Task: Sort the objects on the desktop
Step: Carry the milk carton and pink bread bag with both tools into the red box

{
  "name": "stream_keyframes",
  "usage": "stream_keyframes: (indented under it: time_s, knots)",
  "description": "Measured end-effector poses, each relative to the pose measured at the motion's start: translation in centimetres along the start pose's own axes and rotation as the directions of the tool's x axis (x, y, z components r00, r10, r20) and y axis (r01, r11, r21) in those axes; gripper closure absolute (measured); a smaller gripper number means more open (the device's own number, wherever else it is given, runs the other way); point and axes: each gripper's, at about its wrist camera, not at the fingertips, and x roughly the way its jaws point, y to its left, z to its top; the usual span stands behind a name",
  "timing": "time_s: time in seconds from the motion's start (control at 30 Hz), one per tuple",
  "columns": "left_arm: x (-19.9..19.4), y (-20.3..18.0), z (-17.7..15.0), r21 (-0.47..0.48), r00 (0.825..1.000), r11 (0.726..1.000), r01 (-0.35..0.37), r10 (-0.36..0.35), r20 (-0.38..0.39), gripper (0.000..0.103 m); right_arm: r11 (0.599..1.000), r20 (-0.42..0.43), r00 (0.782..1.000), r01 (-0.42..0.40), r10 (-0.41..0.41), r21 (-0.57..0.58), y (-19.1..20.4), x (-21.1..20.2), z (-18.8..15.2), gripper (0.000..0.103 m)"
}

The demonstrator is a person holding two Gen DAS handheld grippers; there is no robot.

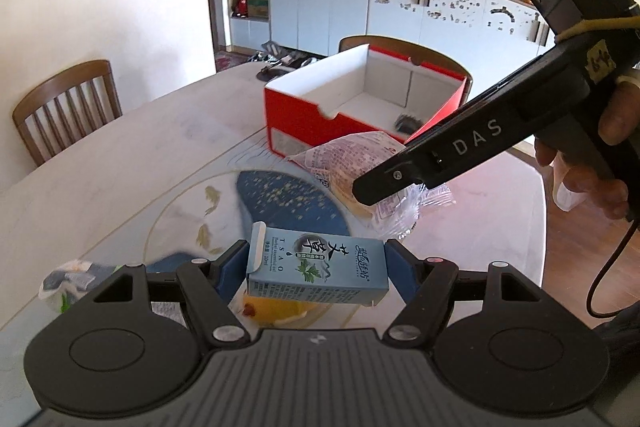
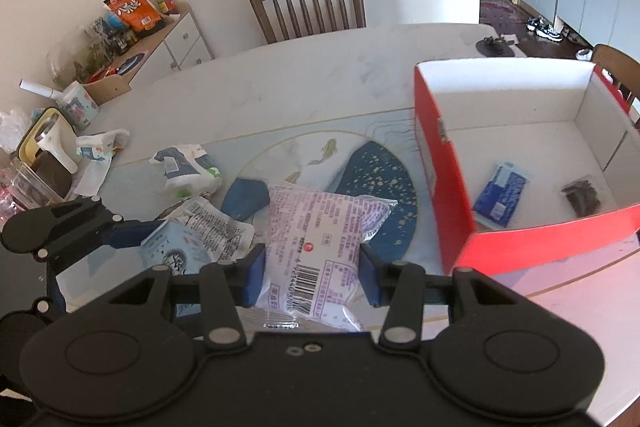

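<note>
My left gripper [image 1: 316, 267] is shut on a light blue carton [image 1: 316, 267] printed with dark characters, held crosswise between the blue pads above the table. My right gripper [image 2: 312, 275] is shut on a clear plastic packet [image 2: 320, 227] with pink print and a barcode. In the left wrist view that packet [image 1: 352, 163] hangs under a black finger [image 1: 384, 183] of the right gripper, in front of the red box [image 1: 304, 123]. The box is open with a white inside. A blue packet [image 2: 502, 191] and a small dark item [image 2: 582, 195] lie on its floor.
A round mat [image 2: 384, 179] with blue patches and fish lies on the marble table [image 2: 300, 75]. A tissue pack [image 2: 188, 167] and a printed packet [image 2: 216, 223] lie left of it. Cluttered containers [image 2: 44, 155] crowd the far left. Wooden chairs [image 2: 308, 3] stand around the table.
</note>
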Motion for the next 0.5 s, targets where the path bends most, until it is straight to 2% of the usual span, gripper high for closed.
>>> stream_keyframes:
  time_s: [0.5]
  knots:
    - [2.0, -3.3, 4.1, 0.006, 0.999, 1.000, 0.027, -0.027, 0.023, 0.031, 1.000, 0.039, 0.999, -0.007, 0.007, 0.006, -5.0, -3.3, 0.9, 0.056]
